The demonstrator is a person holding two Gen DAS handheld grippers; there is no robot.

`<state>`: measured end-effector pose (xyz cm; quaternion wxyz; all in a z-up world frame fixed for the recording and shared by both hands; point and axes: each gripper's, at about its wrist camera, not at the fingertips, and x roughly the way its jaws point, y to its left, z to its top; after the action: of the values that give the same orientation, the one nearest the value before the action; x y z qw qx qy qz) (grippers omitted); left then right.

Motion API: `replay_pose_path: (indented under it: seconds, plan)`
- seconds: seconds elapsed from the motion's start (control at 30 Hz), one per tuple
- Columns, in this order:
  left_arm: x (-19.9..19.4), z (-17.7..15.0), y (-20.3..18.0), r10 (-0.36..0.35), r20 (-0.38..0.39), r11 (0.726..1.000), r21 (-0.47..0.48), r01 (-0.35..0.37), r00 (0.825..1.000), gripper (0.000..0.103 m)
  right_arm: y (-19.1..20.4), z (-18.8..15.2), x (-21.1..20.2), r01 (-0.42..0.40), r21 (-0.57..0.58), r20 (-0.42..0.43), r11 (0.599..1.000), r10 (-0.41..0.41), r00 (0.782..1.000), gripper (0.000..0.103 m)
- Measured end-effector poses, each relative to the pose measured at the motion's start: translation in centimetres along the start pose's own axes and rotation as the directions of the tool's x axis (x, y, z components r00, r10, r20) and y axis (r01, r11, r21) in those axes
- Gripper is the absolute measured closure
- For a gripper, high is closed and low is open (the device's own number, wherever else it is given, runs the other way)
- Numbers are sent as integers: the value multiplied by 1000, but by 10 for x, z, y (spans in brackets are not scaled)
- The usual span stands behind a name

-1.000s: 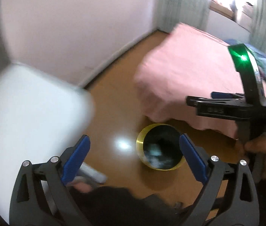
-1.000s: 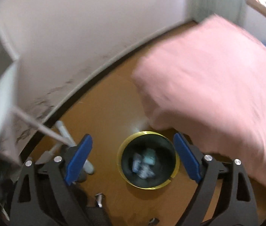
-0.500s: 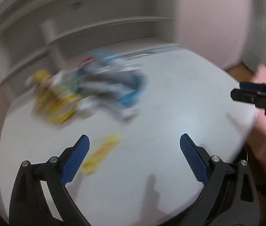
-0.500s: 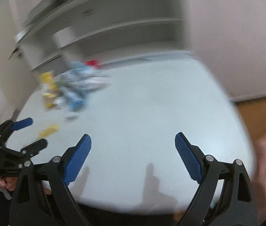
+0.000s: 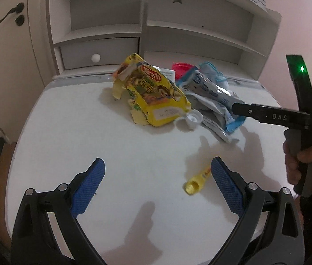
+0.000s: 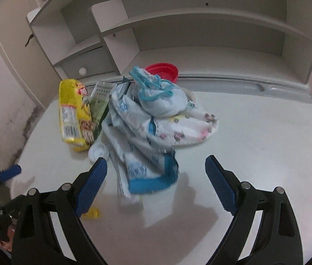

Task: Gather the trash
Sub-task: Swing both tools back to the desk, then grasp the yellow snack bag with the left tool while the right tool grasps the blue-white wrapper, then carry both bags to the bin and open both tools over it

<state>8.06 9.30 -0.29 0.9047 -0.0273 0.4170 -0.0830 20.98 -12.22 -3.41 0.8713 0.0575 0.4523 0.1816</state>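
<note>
Approach step: both claws, left claw point(image 5: 157, 177) and right claw point(image 6: 156, 172), are held spread and empty above the desk point(image 5: 67, 137); next, the blue-edged wrapper point(image 6: 151, 176) is judged graspable.

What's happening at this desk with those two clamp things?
A person is clearing trash from a white desk with two hand-held grippers. Both the left gripper and the right gripper are open and empty, poised above the pile: a yellow snack bag, crumpled blue-and-white wrappers, a white cap and a small yellow tube. Nothing is picked up yet.
</note>
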Motion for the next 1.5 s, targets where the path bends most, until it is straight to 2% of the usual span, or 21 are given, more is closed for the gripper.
replay_pose_path:
  seconds: [0.13, 0.23, 0.33, 0.4, 0.47, 0.53, 0.57, 0.6, 0.67, 0.77, 0.93, 1.07, 1.23, 1.37, 1.5]
  plan:
    - [10, 21, -1, -8, 0, 1000, -29, 8, 1000, 9, -4, 6, 16, -73, 59, -25, 996, 74, 997, 16]
    - [31, 44, -3, -7, -13, 998, -62, 6, 1000, 9, -4, 7, 21, -91, 81, -30, 993, 94, 995, 16]
    - [54, 66, -8, 1, -20, 997, -83, -3, 1000, 9, -5, 6, 26, -121, 101, -48, 988, 126, 991, 25]
    - [72, 76, -8, 14, -52, 994, -107, -19, 999, 9, -5, 5, 30, -141, 106, -62, 984, 148, 987, 32]
    - [88, 83, -7, 11, -70, 992, -125, -20, 997, 10, -5, 2, 28, -156, 102, -69, 983, 163, 984, 46]
    - [94, 84, -7, 31, -71, 992, -124, -40, 997, 22, -4, 0, 27, -157, 97, -64, 983, 164, 984, 55]
    - [97, 84, -7, 41, -77, 991, -122, -50, 996, 42, -6, -2, 25, -164, 105, -56, 981, 171, 984, 56]
    - [100, 84, -5, 22, -95, 990, -135, -35, 995, 61, -6, -3, 21, -171, 108, -47, 979, 177, 983, 57]
    - [100, 82, -2, -10, -115, 987, -158, -8, 993, 83, -5, -4, 12, -168, 99, -25, 981, 171, 985, 59]
    - [84, 80, -5, 53, -74, 991, -118, -61, 996, 93, -3, -6, -8, -174, 95, 19, 980, 173, 985, 62]
    - [48, 75, -6, 51, -25, 994, -98, -54, 998, 94, 5, -9, -44, -166, 85, 80, 983, 159, 984, 63]
    - [10, 68, -16, 72, 46, 996, -55, -70, 996, 94, 6, -18, -80, -128, 85, 136, 988, 115, 984, 62]
    - [-19, 60, -61, -4, 96, 1000, 30, 2, 995, 94, -28, -53, -136, -32, 148, 205, 988, 1, 979, 62]
    - [-26, 47, -127, -131, 87, 983, 140, 118, 988, 94, -71, -98, -183, 87, 242, 227, 966, -143, 963, 62]
    - [-28, 25, -211, -283, 37, 927, 267, 264, 958, 94, -124, -158, -237, 215, 374, 232, 902, -315, 920, 62]
